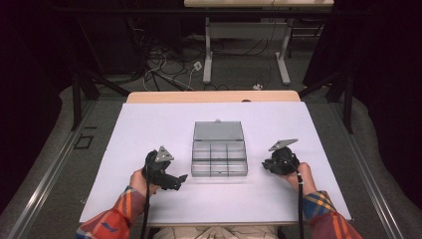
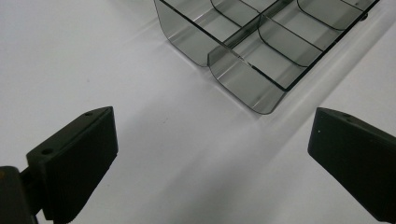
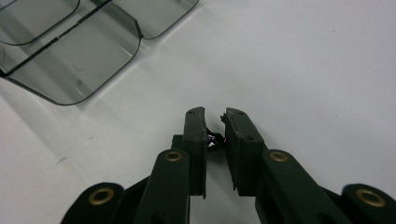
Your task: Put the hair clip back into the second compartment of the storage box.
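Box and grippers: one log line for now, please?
box open, empty | left gripper open, empty | right gripper shut on small bit

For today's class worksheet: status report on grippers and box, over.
Left gripper open, short of compartment box. Right gripper jaws pinching small dark piece, beside box. Nothing in the way.
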{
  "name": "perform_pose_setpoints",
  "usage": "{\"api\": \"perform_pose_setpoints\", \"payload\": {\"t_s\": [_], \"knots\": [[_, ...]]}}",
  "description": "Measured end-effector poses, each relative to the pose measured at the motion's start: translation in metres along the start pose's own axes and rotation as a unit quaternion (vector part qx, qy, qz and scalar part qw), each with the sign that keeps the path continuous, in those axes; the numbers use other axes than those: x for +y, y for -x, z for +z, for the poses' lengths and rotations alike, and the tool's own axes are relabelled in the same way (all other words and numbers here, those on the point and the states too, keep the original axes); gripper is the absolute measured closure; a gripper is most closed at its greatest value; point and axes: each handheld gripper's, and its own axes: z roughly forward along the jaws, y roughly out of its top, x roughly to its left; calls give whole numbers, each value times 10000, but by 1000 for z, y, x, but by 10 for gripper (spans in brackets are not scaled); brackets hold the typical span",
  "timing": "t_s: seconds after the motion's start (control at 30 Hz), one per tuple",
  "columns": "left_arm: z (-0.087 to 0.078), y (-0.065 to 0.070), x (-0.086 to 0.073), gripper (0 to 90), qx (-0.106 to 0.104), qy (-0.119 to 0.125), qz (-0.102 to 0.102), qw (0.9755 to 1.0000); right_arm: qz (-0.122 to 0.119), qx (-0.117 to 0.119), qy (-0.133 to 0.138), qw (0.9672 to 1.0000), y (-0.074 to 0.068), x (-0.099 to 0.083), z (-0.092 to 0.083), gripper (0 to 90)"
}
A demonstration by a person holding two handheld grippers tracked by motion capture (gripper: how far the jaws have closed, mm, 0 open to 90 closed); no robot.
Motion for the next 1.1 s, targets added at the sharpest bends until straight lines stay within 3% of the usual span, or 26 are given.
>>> {"api": "perform_pose_setpoints", "payload": {"t_s": [0.33,0.47,0.73,1.1], "knots": [[0,0,0,16,-2,-4,-5,10000,146,-52,105,9998,0,1,-4,792],[0,0,0,16,0,-4,-1,10000,68,-50,195,9998,1,2,-6,792],[0,1,0,16,3,8,-19,10000,226,-39,306,9993,-1,3,-8,792],[0,1,0,16,12,7,-22,10000,228,-51,547,9982,-5,6,-12,791]]}}
